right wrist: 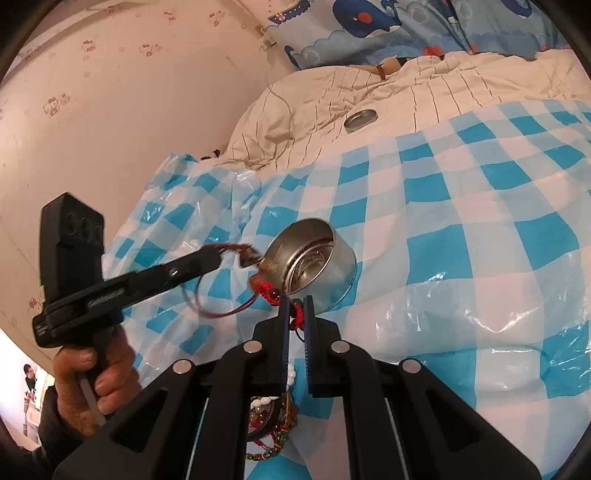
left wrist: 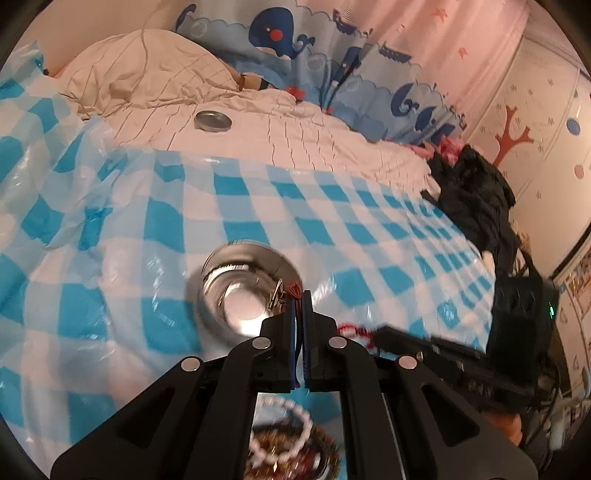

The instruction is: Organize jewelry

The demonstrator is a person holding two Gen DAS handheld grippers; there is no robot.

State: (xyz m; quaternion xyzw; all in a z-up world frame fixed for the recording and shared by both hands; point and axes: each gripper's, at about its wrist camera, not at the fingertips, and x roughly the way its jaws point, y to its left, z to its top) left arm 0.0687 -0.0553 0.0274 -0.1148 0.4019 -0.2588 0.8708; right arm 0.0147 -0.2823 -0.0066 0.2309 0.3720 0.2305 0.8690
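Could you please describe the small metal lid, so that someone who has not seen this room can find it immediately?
Start from the whale-print curtain behind the bed and come down onto the cream striped quilt. The lid lies flat there alone, just beyond the blue checked plastic sheet. Unlike the deep round tin on that sheet, it is shallow and smaller.

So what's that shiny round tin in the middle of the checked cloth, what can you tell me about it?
The tin is a shallow round can of bright, mirror-like metal, lidless and open at the top. It sits on the blue-and-white checked plastic sheet, tipped a little in the right view. Something thin and silvery lies inside. A dark red cord piece hangs at its rim, though contact is unclear. A similar metal disc, maybe its lid, lies apart on the bedding.
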